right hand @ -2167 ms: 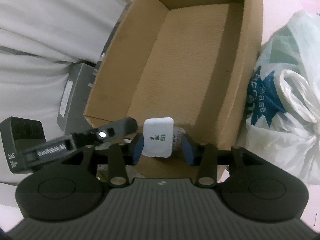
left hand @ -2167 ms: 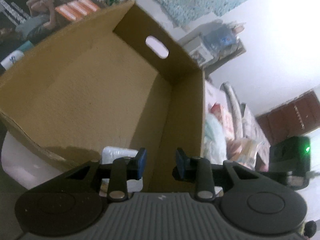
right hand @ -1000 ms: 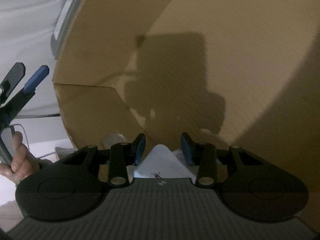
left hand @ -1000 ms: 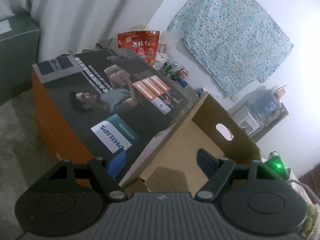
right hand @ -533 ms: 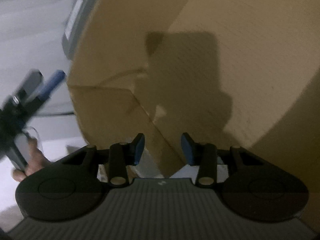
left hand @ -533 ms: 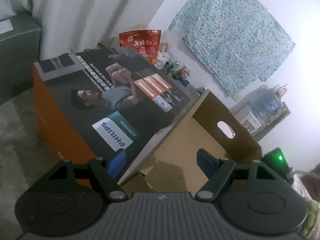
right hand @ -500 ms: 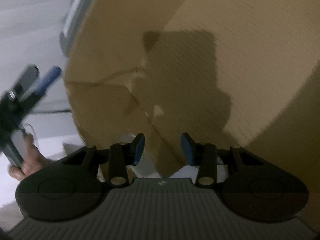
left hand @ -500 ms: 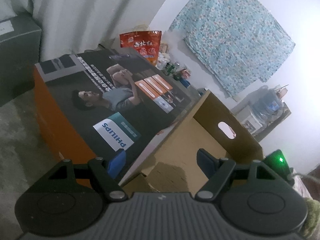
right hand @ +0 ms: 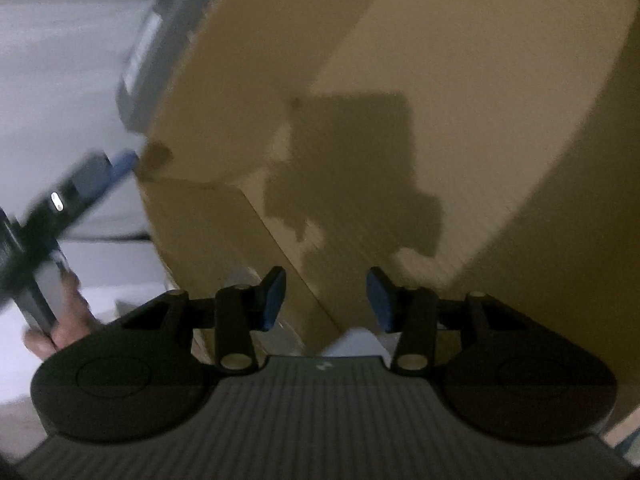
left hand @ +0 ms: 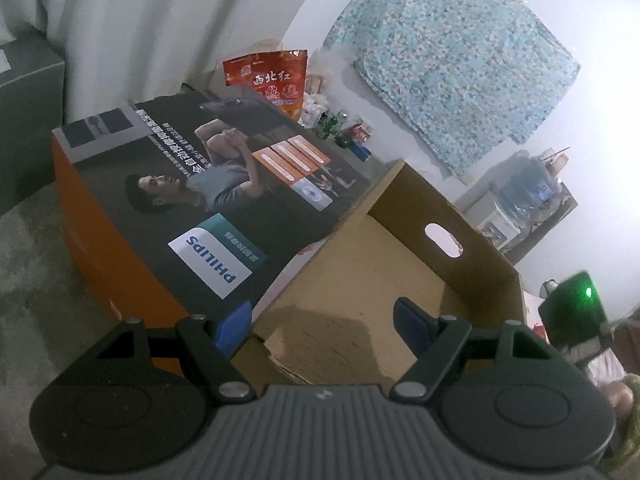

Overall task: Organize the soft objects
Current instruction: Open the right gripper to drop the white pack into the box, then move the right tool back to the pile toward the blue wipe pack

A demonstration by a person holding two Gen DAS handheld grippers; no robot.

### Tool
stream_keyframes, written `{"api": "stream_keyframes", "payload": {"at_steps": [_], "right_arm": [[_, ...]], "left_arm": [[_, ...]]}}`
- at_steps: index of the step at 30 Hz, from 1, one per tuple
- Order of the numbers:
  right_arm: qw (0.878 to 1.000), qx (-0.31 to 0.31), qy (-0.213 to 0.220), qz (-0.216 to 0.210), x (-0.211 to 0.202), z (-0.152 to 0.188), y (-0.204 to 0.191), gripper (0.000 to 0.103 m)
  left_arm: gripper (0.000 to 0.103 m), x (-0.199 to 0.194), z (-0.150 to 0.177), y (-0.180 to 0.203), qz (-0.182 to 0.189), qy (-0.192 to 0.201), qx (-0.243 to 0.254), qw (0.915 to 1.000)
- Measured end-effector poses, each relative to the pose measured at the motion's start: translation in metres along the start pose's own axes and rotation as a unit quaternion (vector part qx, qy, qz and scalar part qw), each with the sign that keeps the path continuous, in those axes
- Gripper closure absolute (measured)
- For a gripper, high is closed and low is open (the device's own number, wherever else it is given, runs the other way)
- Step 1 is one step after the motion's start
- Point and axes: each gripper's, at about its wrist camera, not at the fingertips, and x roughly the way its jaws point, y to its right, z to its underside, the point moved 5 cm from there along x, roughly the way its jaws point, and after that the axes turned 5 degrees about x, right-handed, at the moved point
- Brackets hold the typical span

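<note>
An open brown cardboard box (left hand: 360,280) with a handle slot stands ahead of my left gripper (left hand: 322,320), which is open and empty above the box's near left corner. In the right wrist view the box's inside (right hand: 400,80) fills the frame. My right gripper (right hand: 326,296) is open over the box's near rim. A white soft pack (right hand: 356,340) lies just under and behind its fingers, mostly hidden by the gripper body. The left gripper also shows at the left of the right wrist view (right hand: 80,188), blurred.
A large orange and dark Philips carton (left hand: 180,216) lies left of the box. A red snack bag (left hand: 268,76) and small bottles stand behind it. A grey box (left hand: 24,128) sits far left by white curtains. A blue patterned cloth (left hand: 460,52) hangs on the wall.
My right gripper has let go of the white pack inside the box and drawn back slightly. My left gripper swung away from the box and opened wide, then held nearly still.
</note>
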Motion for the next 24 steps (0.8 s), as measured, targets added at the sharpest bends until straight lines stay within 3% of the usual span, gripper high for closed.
{"api": "stream_keyframes", "payload": {"at_steps": [4,6,9,12,16,19,24], "right_arm": [[0.997,-0.015,0.067,-0.022,-0.025,-0.002,-0.016,0.055],[0.992,-0.018,0.117,-0.038,-0.048,0.008,-0.019,0.047],[0.975,-0.014,0.212,-0.057,-0.091,0.038,-0.009,0.028],[0.950,0.003,0.303,-0.078,-0.117,0.088,0.006,0.021],[0.907,0.046,0.412,-0.069,-0.140,0.166,0.044,0.017],[0.870,0.094,0.481,-0.061,-0.148,0.224,0.074,0.016],[0.806,0.182,0.561,-0.045,-0.154,0.318,0.124,0.016]], "left_arm": [[0.023,-0.009,0.003,0.013,0.003,0.006,0.020,0.9998],[0.020,-0.012,0.006,0.025,0.009,0.005,0.043,0.9990],[0.014,-0.017,0.011,0.048,0.031,0.009,0.085,0.9959],[0.008,-0.022,0.018,0.074,0.056,0.017,0.128,0.9900],[0.004,-0.028,0.034,0.116,0.091,0.020,0.192,0.9771],[0.002,-0.032,0.053,0.153,0.127,0.014,0.241,0.9622],[0.000,-0.040,0.096,0.216,0.186,0.001,0.326,0.9269]]}}
